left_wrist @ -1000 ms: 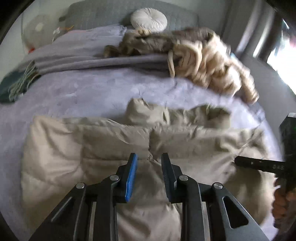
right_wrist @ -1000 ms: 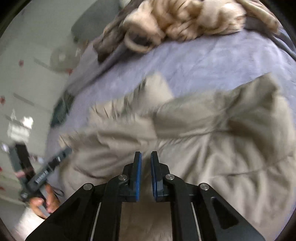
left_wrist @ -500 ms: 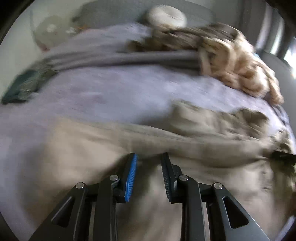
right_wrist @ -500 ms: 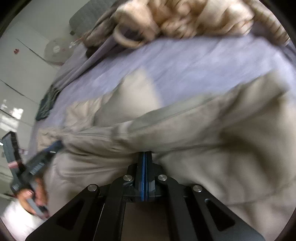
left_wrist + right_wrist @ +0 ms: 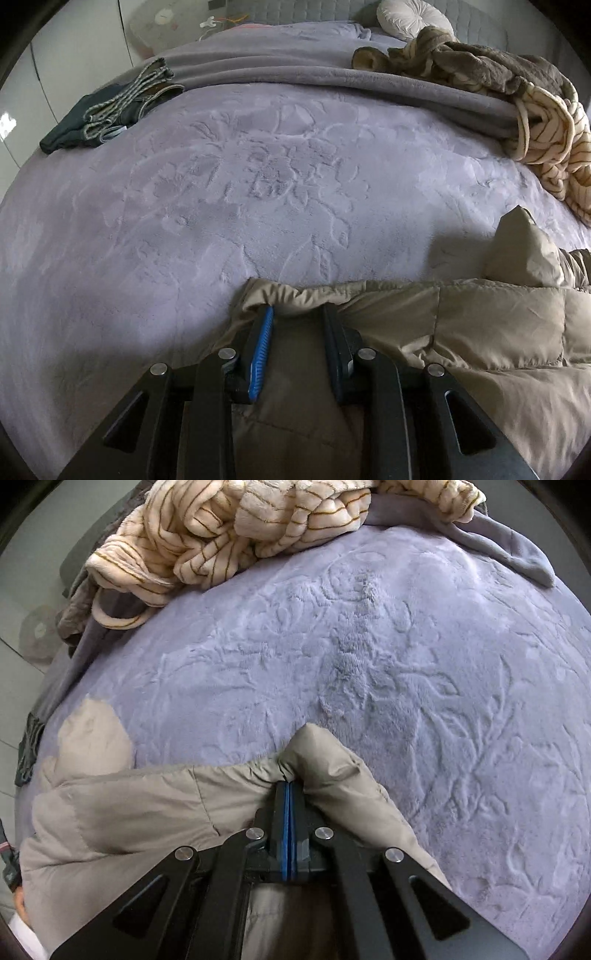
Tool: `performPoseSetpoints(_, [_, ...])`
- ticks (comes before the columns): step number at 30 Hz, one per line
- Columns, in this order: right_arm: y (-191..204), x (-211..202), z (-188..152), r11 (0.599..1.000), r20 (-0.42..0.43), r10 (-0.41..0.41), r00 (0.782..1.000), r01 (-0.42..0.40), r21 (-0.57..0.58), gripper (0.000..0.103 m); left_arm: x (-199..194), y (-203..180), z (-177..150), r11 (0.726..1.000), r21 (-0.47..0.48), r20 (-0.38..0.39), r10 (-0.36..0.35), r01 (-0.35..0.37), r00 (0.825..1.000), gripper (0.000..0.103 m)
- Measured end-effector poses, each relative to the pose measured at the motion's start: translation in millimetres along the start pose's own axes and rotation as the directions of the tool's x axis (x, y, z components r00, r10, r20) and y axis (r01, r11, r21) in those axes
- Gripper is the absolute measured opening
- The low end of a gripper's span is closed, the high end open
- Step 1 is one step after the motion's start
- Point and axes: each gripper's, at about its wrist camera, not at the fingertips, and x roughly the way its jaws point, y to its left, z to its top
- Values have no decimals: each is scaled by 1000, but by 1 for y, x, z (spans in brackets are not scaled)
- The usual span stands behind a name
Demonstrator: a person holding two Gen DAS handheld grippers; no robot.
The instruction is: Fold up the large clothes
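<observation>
A beige quilted puffer jacket [image 5: 480, 332] lies on a lilac bedspread [image 5: 258, 184]. In the left wrist view my left gripper [image 5: 297, 314] is open, its fingers astride the jacket's near left edge, with fabric bunched between them. In the right wrist view my right gripper [image 5: 289, 786] is shut on a fold at the jacket's [image 5: 147, 805] right edge, with the fabric puffed up around the tips. A corner of the jacket sticks up at the far side [image 5: 92, 731].
A cream striped blanket [image 5: 546, 129] and brown throw [image 5: 480, 62] are heaped at the back right; the striped blanket also shows in the right wrist view [image 5: 229, 535]. Folded dark clothes [image 5: 110, 107] lie at the back left. A round white cushion [image 5: 410, 18] sits by the headboard.
Both grippers have moved forward to the jacket's far edge. My right gripper has closed on the fabric. My left gripper has stayed open and now straddles the left edge.
</observation>
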Motion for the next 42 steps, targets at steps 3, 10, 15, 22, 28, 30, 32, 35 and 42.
performPoseSetpoints(3, [4, -17, -4, 999, 12, -36, 999, 36, 10, 3, -23, 2, -4, 998, 16, 28, 53, -53, 998, 30])
performPoseSetpoints(10, [9, -77, -27, 999, 76, -3, 997, -1, 54, 40, -79, 7, -21, 997, 73, 37, 18, -21, 999, 30])
performPoseSetpoints(15, [10, -109, -56, 998, 81, 43, 996, -47, 48, 43, -107, 9, -49, 996, 93, 14, -3, 2, 1000, 30])
performPoseSetpoints(22, [5, -132, -105, 992, 43, 90, 995, -94, 88, 49, -147, 17, -95, 995, 80, 12, -58, 57, 998, 90])
performPoseSetpoints(28, [-8, -155, -147, 981, 19, 119, 993, -121, 152, 55, -164, 21, -129, 995, 60, -41, -82, 85, 996, 102])
performPoseSetpoints(30, [-15, -161, -162, 974, 13, 135, 991, -135, 183, 67, -168, 25, -140, 995, 23, -50, -93, 94, 994, 103])
performPoseSetpoints(32, [-23, -164, -175, 966, 2, 148, 989, -145, 212, 68, -168, 30, -150, 993, -15, -80, -114, 113, 990, 103])
performPoseSetpoints(35, [-36, -162, -193, 949, -18, 175, 984, -164, 271, 73, -167, 38, -162, 991, -63, -113, -126, 120, 986, 103])
performPoseSetpoints(42, [-61, -138, -215, 866, -28, 277, 961, -236, 441, 90, -156, 53, -176, 983, -144, -153, -139, 117, 978, 103])
